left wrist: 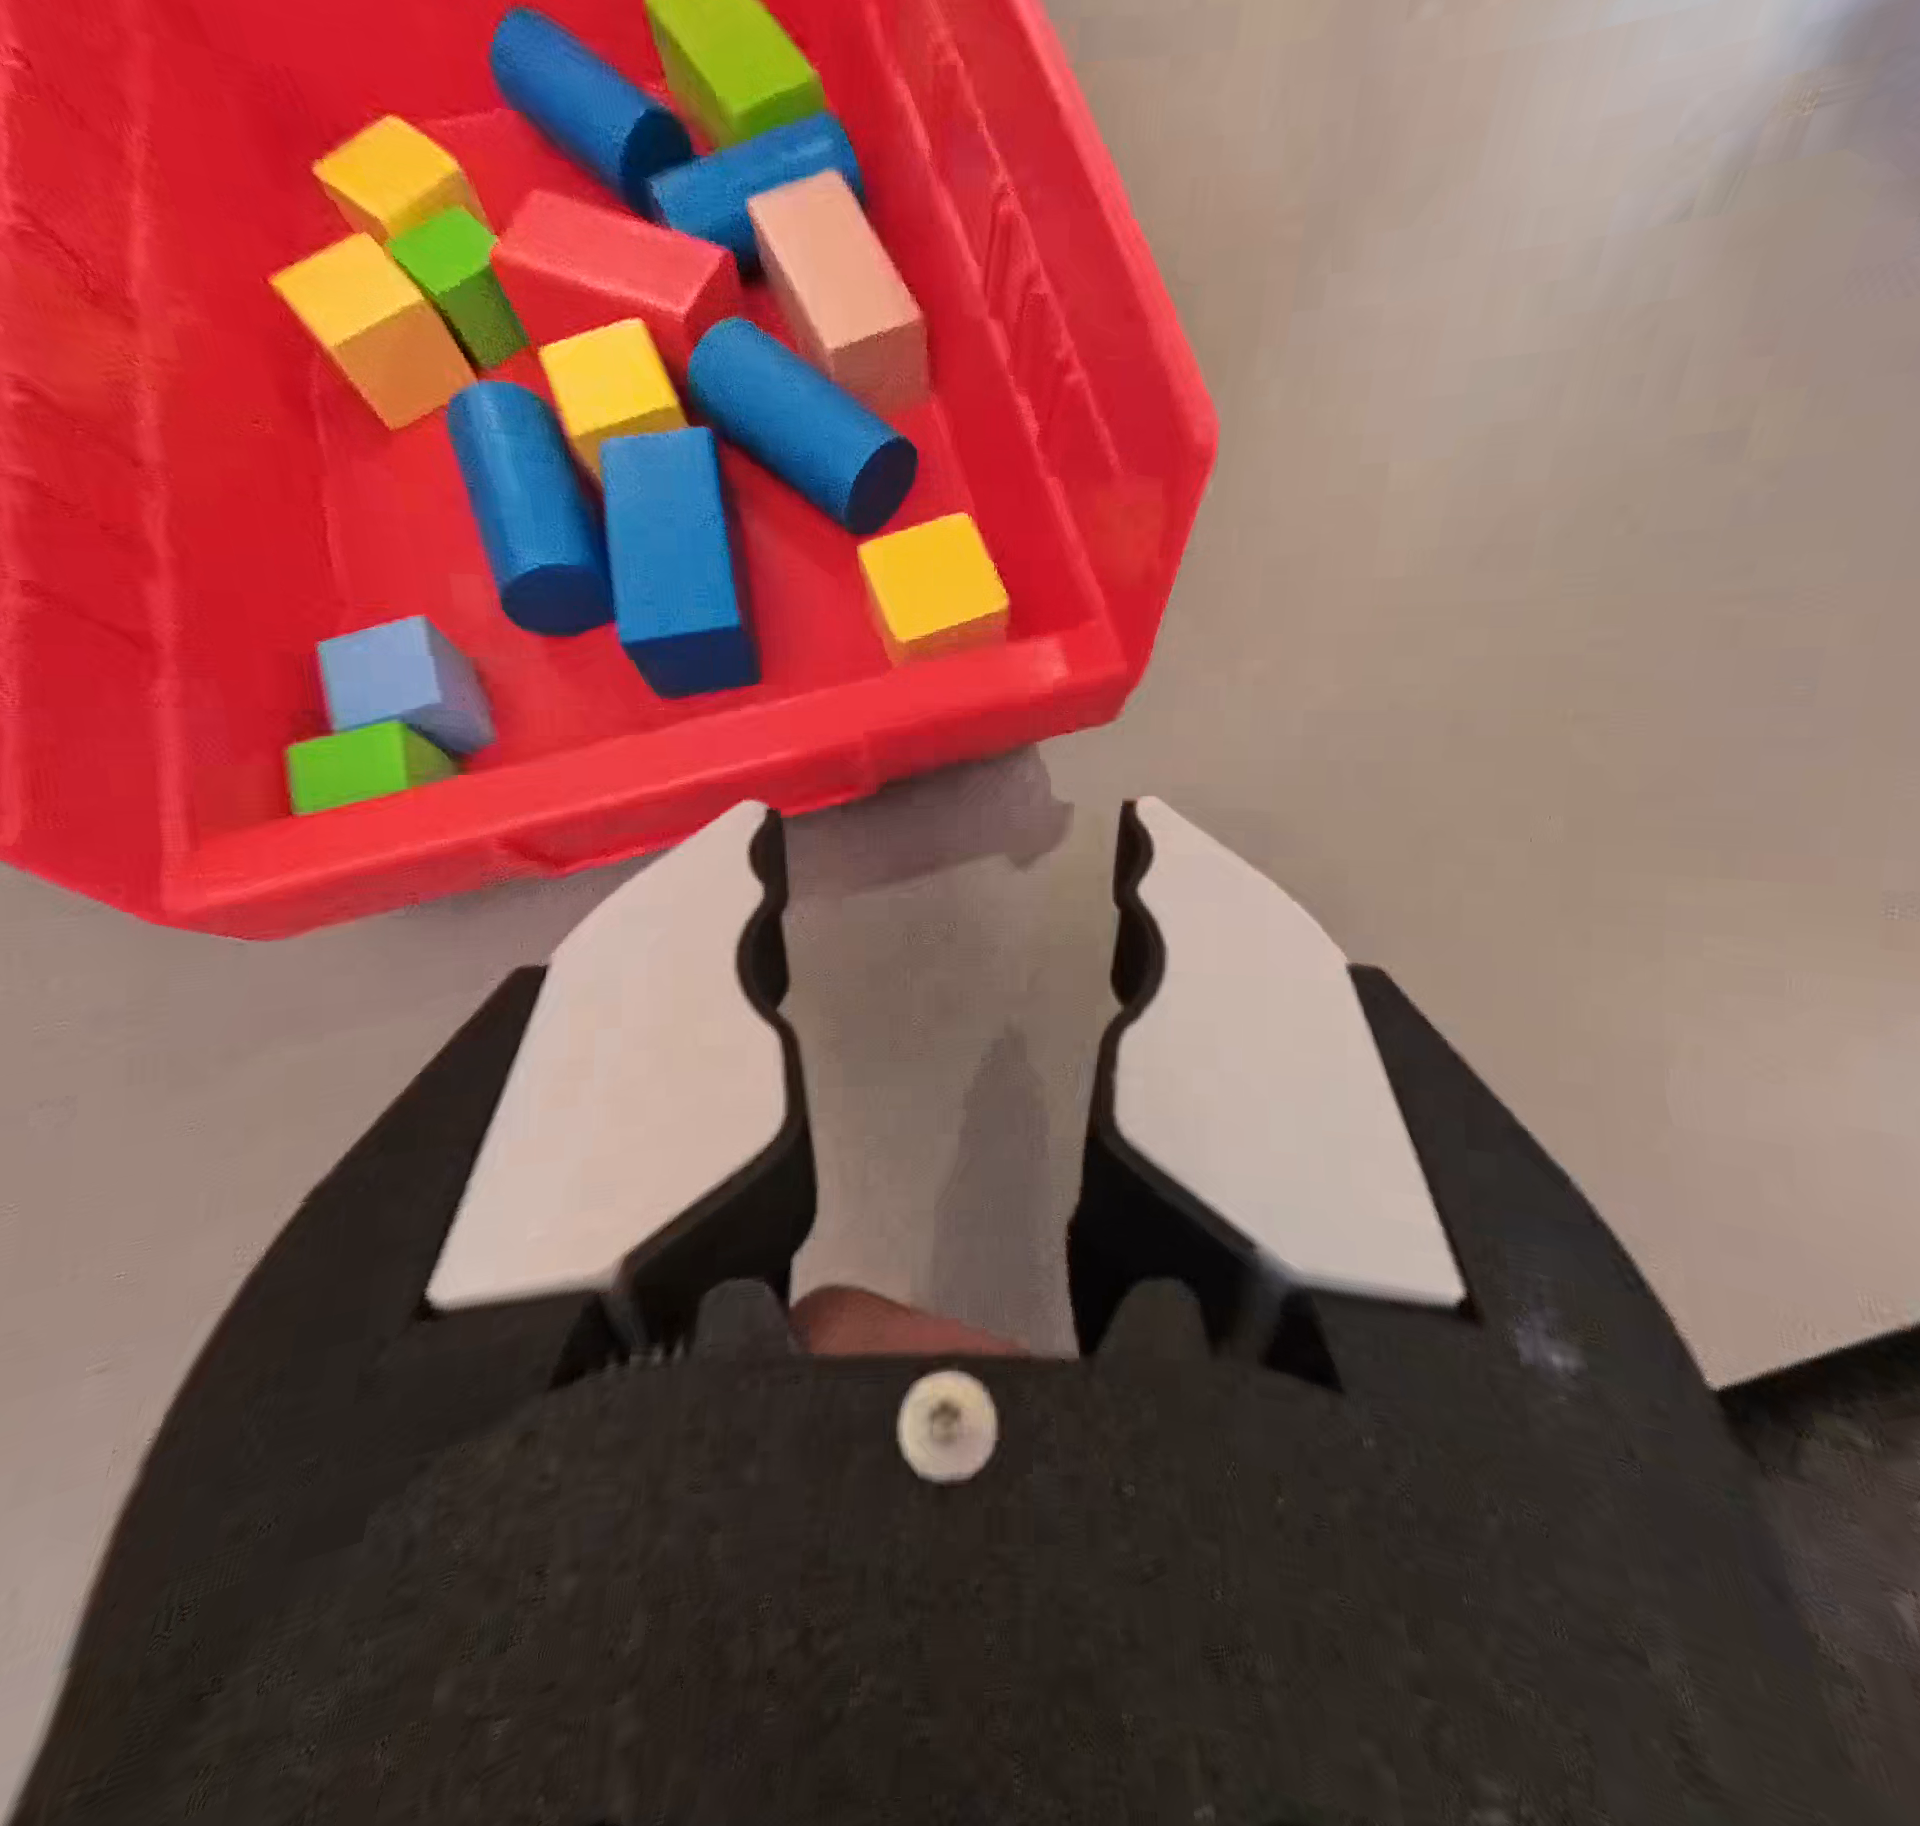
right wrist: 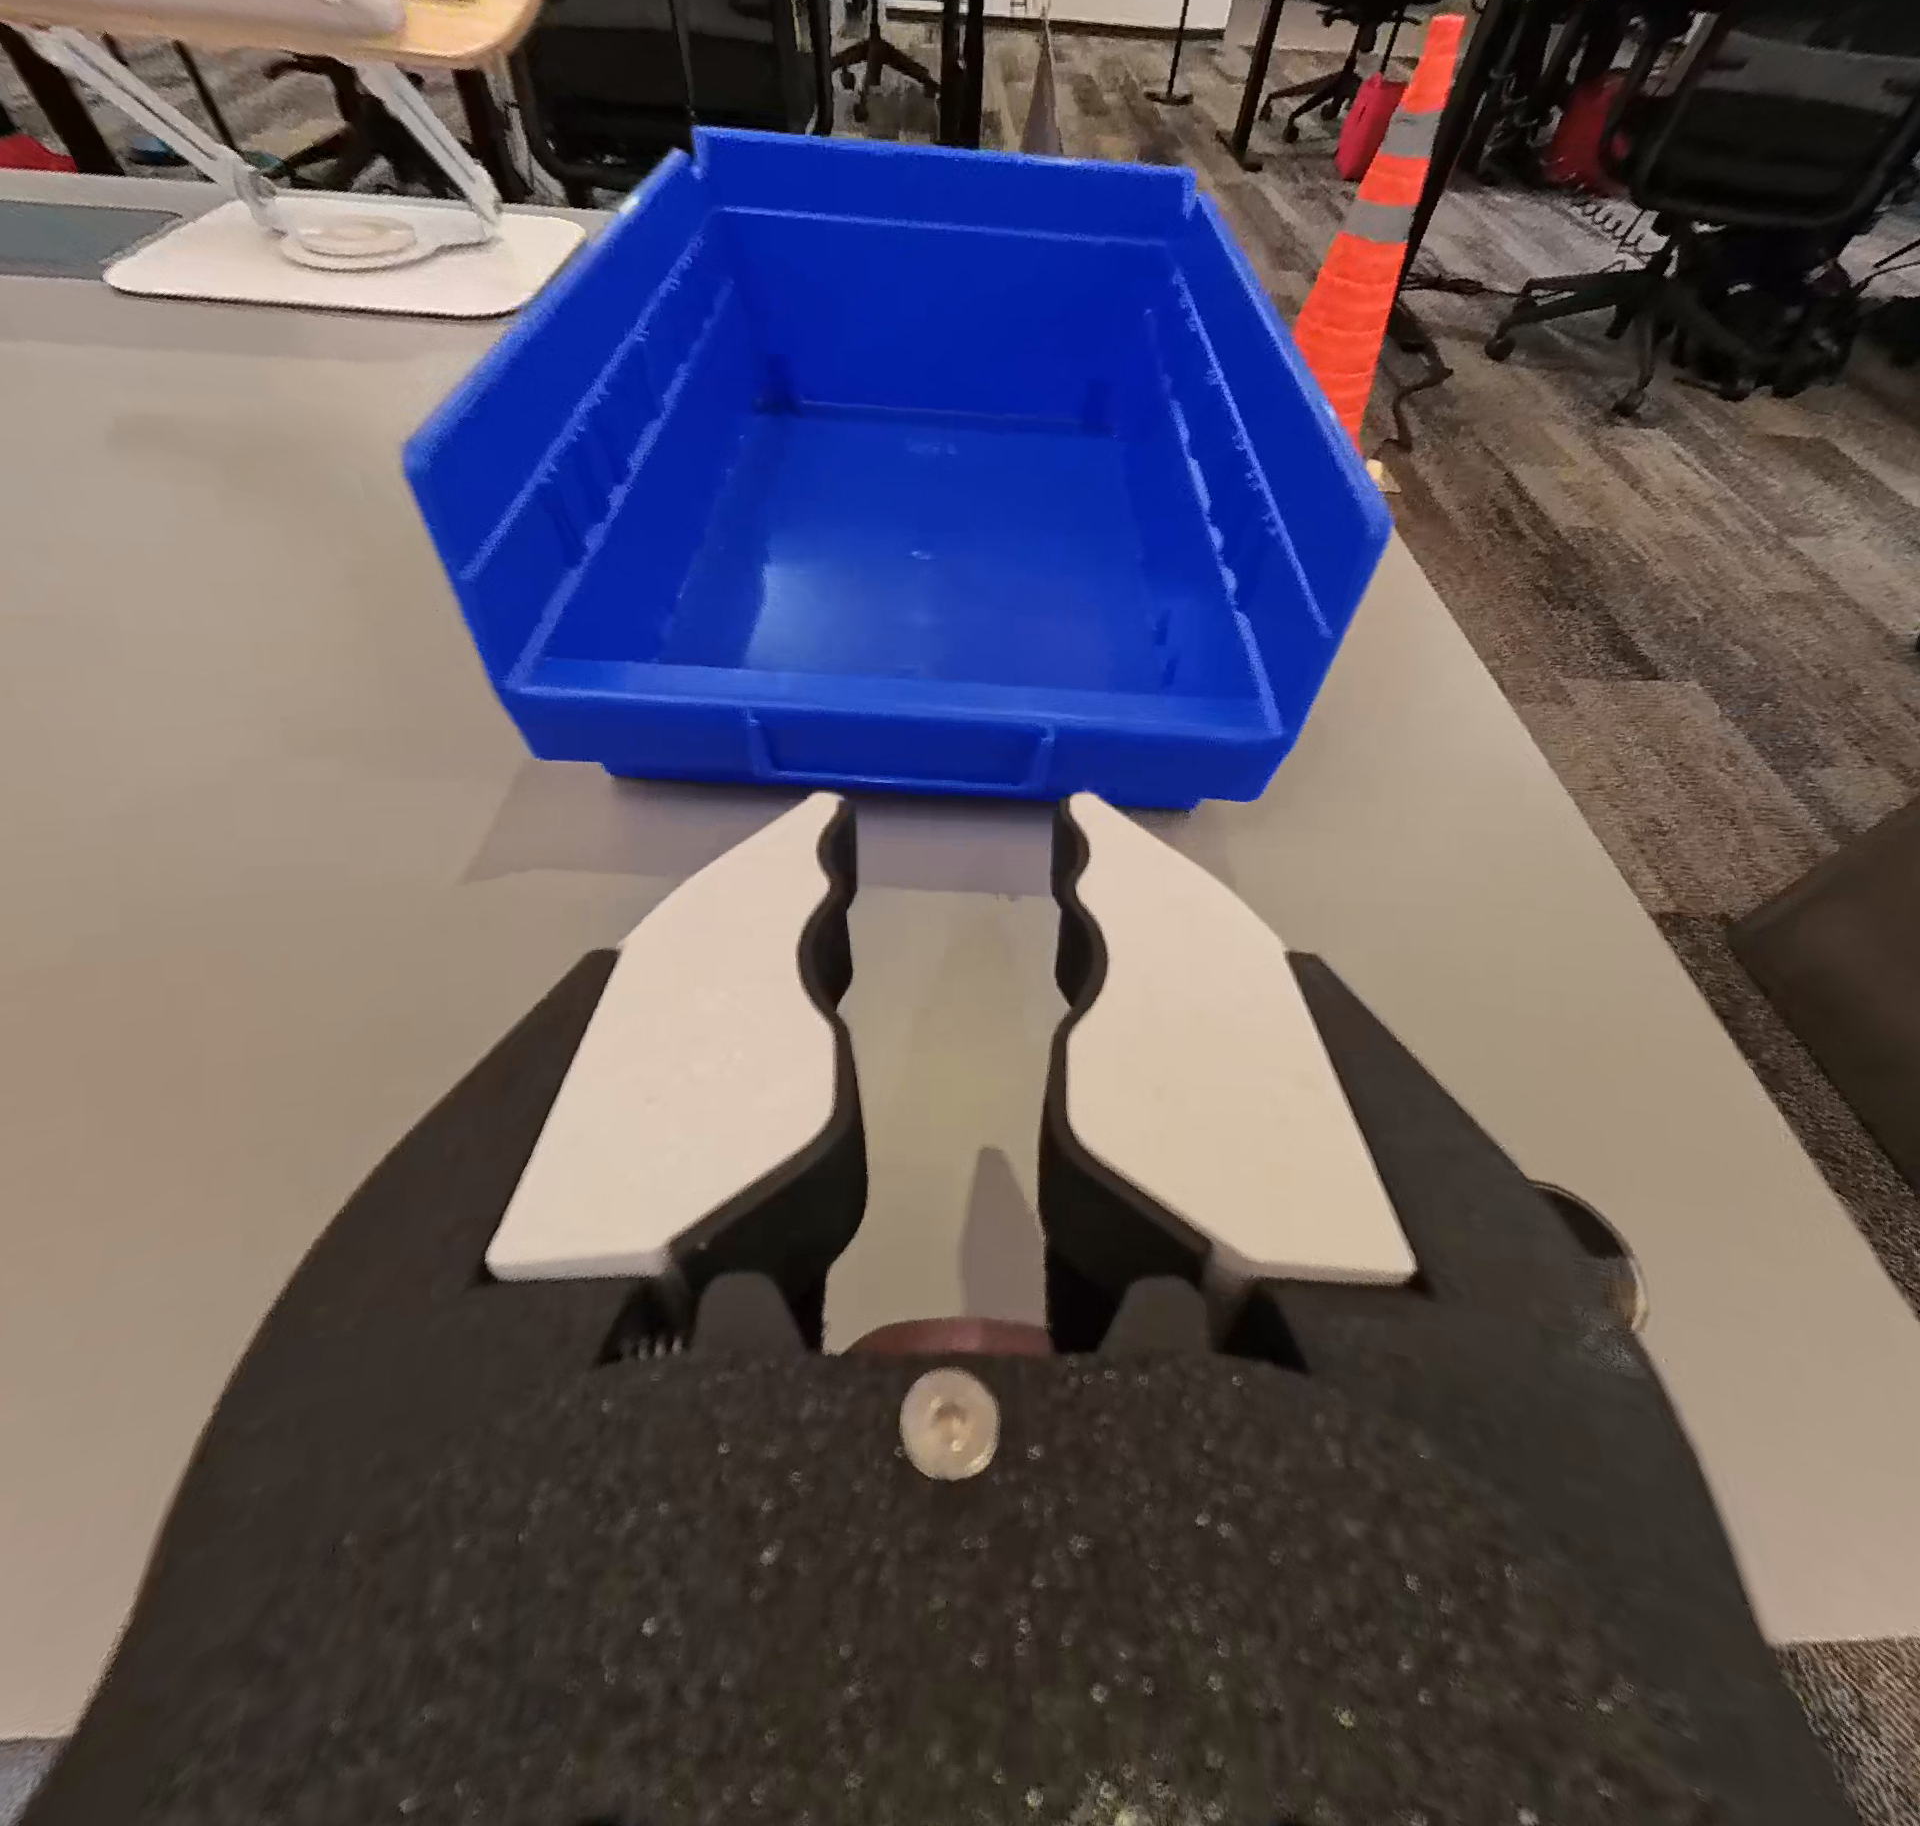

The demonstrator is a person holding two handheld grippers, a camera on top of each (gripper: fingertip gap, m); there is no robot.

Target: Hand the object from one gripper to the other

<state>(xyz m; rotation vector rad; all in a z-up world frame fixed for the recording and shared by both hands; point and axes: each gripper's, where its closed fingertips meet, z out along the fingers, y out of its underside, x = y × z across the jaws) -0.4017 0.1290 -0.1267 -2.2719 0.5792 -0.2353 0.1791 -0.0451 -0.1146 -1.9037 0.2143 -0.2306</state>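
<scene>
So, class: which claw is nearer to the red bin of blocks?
Left. The left claw hangs open just off the red bin's near rim. The right claw faces the blue bin; no red bin appears there.

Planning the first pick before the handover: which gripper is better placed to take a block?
Left, probably. The left gripper is open at the red bin's front rim, with the blocks just beyond. The right gripper faces the blue bin, which shows no blocks.
</scene>
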